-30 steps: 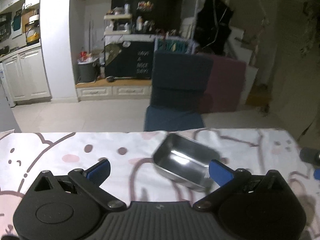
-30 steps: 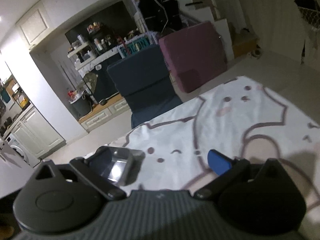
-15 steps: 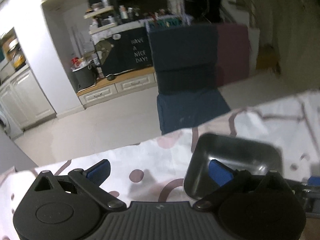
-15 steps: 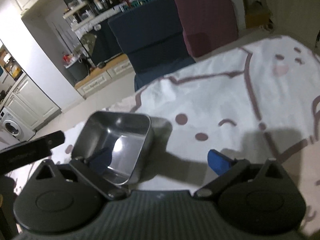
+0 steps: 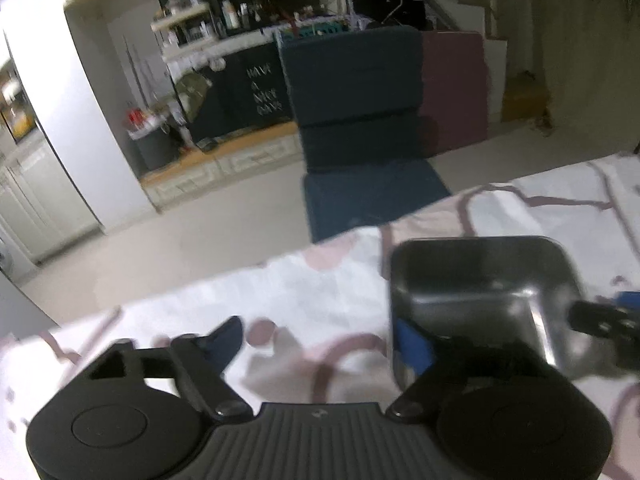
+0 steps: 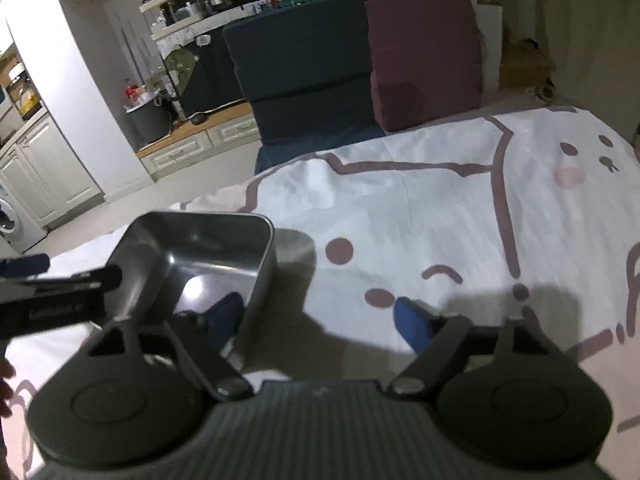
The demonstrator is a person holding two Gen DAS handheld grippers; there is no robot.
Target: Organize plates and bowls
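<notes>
Little is done: one square steel bowl sits on the table, each spread-open, empty-handed tool, left tool and right tool, straddling a wall; no plates visible.

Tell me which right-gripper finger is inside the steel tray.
The left finger: its blue pad sits inside the steel tray, while the right finger hangs outside, over the tablecloth.
</notes>
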